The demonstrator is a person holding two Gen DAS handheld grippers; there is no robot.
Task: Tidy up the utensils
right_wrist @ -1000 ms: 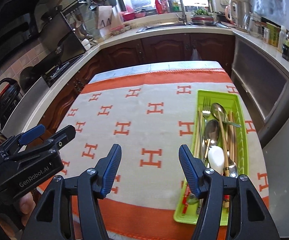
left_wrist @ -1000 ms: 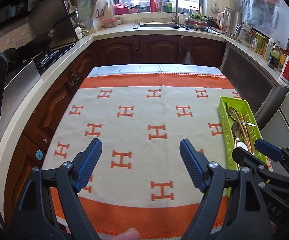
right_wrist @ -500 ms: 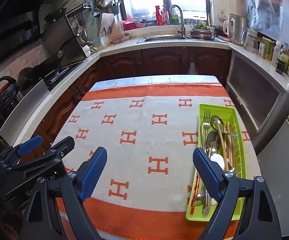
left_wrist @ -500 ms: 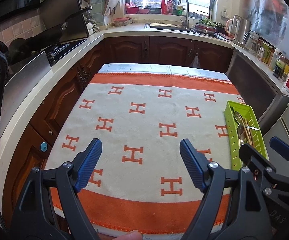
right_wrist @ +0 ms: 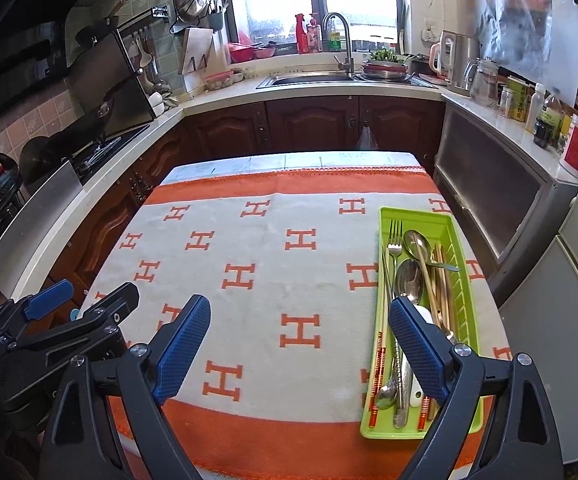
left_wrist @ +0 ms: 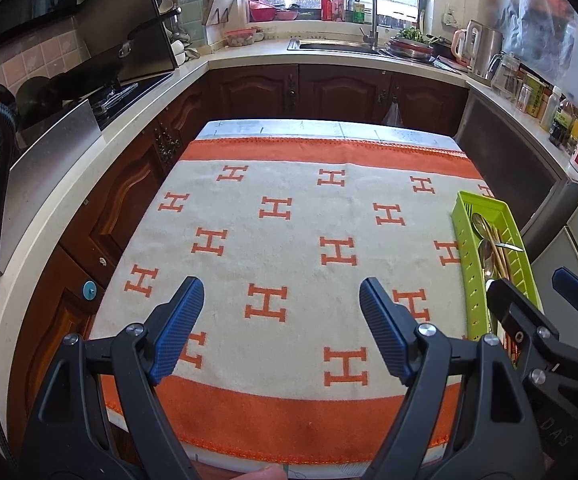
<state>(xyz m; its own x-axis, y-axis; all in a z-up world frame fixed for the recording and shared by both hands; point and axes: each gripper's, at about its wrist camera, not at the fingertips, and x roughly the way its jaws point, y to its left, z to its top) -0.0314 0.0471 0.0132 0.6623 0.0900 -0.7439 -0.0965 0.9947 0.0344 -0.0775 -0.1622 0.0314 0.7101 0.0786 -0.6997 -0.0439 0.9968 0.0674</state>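
A green utensil tray (right_wrist: 465,280) lies on the right side of the table, on the orange and cream cloth (right_wrist: 269,280). It holds a fork (right_wrist: 395,236), spoons (right_wrist: 417,240), chopsticks and other utensils. The tray also shows at the right in the left wrist view (left_wrist: 465,248). My right gripper (right_wrist: 301,340) is open and empty, held above the table's near edge, its right finger over the tray's near half. My left gripper (left_wrist: 281,328) is open and empty above the near cloth. Each gripper shows at the side of the other's view.
Dark wood cabinets and a light counter run around the table. A stove (right_wrist: 101,148) is on the left, a sink with a tap (right_wrist: 341,44) at the back, a kettle (right_wrist: 455,60) and bottles on the right counter. A narrow floor gap surrounds the table.
Both grippers have pulled back and risen from the table. The right gripper's jaws have opened wider. The tray and utensils have not moved.
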